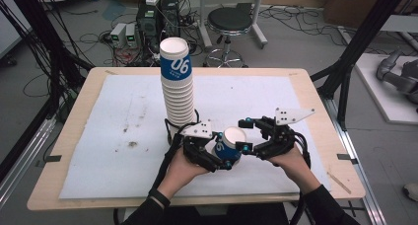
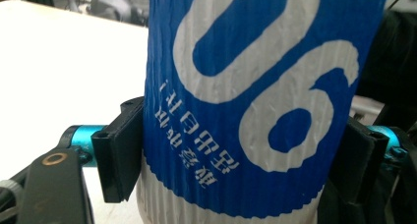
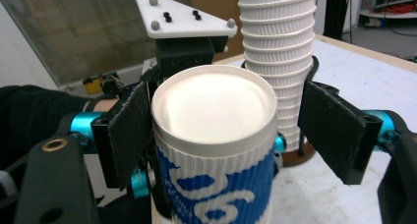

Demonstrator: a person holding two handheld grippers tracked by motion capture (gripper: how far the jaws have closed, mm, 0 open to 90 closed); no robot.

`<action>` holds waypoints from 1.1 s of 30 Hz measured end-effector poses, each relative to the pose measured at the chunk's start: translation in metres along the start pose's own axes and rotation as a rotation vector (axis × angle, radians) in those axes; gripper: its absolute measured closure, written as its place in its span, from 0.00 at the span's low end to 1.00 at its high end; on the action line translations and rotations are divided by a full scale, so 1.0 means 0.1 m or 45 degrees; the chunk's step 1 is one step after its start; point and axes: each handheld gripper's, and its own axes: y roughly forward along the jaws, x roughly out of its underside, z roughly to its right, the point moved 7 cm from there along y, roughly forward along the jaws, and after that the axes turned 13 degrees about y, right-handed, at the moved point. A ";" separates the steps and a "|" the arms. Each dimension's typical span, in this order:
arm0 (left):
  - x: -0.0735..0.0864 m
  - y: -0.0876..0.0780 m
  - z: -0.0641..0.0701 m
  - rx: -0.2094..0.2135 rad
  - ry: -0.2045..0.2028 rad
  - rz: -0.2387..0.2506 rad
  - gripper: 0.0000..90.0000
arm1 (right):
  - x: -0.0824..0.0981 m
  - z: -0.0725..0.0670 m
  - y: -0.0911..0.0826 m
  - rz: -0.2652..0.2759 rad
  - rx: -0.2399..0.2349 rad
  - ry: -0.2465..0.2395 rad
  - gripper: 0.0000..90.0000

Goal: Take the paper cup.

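Left gripper view: cup [image 2: 255, 101] clamped between fingers [image 2: 118, 155].

Paper cup [image 1: 230, 145]: white ribbed, blue band, white "06" print. Cup stack [image 1: 176, 84]: white ribbed, top one blue-banded. Table [image 1: 315, 99]: pale wood, white sheet [image 1: 128, 116] with brown stains. Jaws black, teal fittings. Stool [image 1: 229, 20]: black.

High cam looks down on table [image 1: 118, 101] from operator's side; both gripper cams sit close on blue-white cup [image 1: 229, 145].

left gripper [image 1: 224, 153]: jaws clamped | right gripper [image 1: 242, 134]: jaws apart
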 end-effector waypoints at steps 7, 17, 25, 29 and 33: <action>0.00 0.00 0.02 -0.024 0.066 -0.162 0.24 | 0.00 -0.06 0.00 -0.094 0.038 -0.037 0.24; 0.02 0.02 0.04 -0.024 0.110 -0.250 0.24 | 0.11 -0.05 0.14 -0.201 0.066 -0.042 0.34; 0.00 -0.01 0.03 -0.040 0.122 -0.236 0.24 | 0.13 -0.02 0.14 -0.225 0.063 -0.020 0.31; -0.02 -0.03 0.03 -0.042 0.130 -0.241 0.24 | 0.13 -0.02 0.14 -0.216 0.060 -0.030 0.32; -0.04 -0.06 0.02 -0.077 0.159 -0.204 0.21 | 0.10 -0.01 0.11 -0.184 0.044 -0.018 0.33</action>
